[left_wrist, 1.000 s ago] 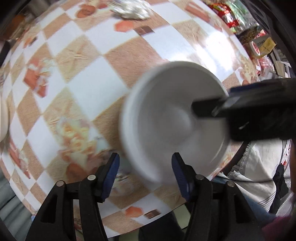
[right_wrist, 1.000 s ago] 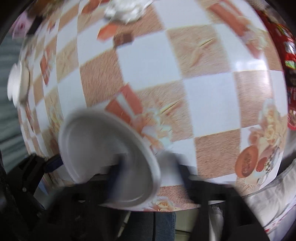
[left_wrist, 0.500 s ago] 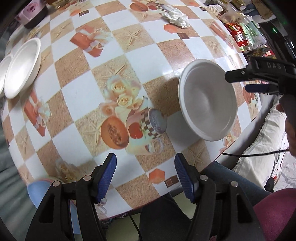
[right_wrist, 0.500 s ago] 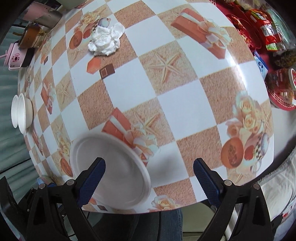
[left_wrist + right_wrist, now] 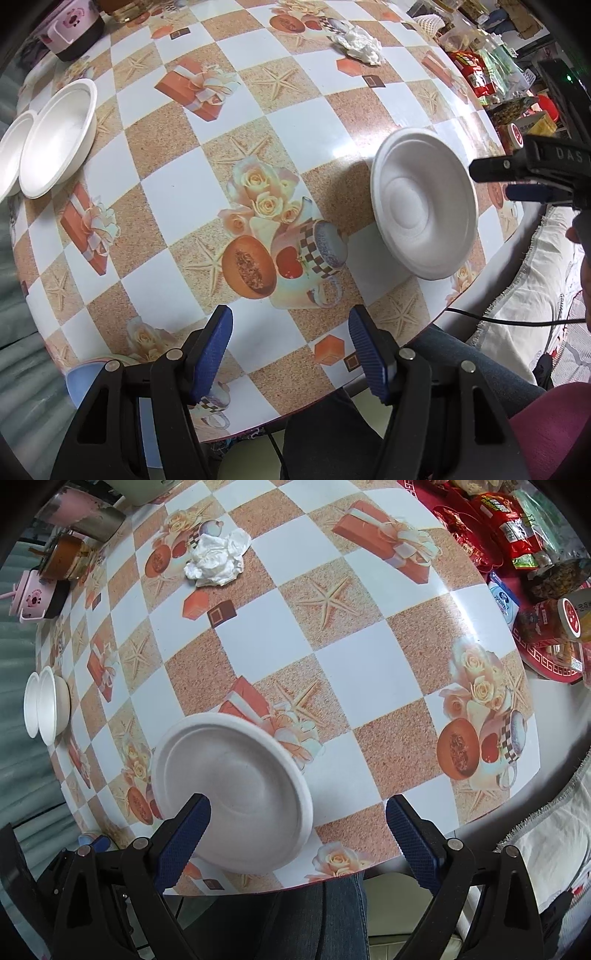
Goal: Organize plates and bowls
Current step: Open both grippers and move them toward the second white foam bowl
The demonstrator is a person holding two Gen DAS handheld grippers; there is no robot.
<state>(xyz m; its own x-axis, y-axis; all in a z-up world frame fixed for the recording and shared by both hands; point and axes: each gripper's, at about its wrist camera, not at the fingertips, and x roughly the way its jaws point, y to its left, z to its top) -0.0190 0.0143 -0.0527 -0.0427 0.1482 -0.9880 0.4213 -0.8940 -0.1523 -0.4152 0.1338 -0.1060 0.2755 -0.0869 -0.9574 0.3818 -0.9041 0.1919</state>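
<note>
A white plate [image 5: 424, 206] [image 5: 236, 794] lies flat near the front edge of the checkered table [image 5: 177, 184] [image 5: 369, 664]. Two white bowls [image 5: 55, 133] [image 5: 48, 705] sit side by side, overlapping, at the far left edge. My left gripper [image 5: 291, 339] hovers open above the table's front edge, left of the plate, nothing between its blue pads. My right gripper [image 5: 299, 812] [image 5: 517, 181] stands wide open above the plate's right side and off it. In the right wrist view its left finger [image 5: 192, 819] overlaps the plate's near rim.
A crumpled tissue [image 5: 358, 46] [image 5: 218, 563] lies towards the back. Snack packets [image 5: 498, 528] and a jar [image 5: 569, 620] crowd the right side. A pink container [image 5: 72, 27] stands at the back left. A person's legs in jeans [image 5: 317, 915] are at the front edge.
A second ago my right gripper held the plate just under the left camera. Now the plate lies on the table, the right gripper is open and clear, and my left gripper has risen away leftward.
</note>
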